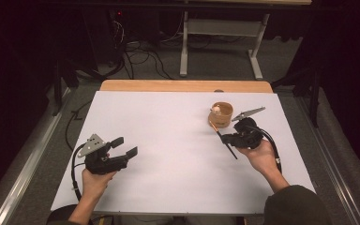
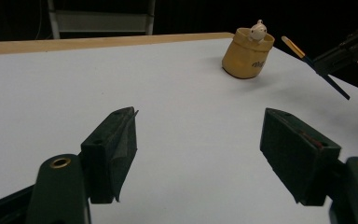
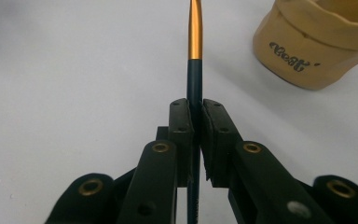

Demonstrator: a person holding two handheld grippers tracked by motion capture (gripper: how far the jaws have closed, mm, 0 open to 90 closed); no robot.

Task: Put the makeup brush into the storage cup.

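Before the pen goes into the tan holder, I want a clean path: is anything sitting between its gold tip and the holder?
Nothing visible does. The right gripper clamps the pen, and only bare white table lies between its tip and the holder. A small figure sits inside at its rim.

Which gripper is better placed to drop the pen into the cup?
Right. The right gripper already clamps the pen just beside the cup. The left gripper is open, empty and far across the table.
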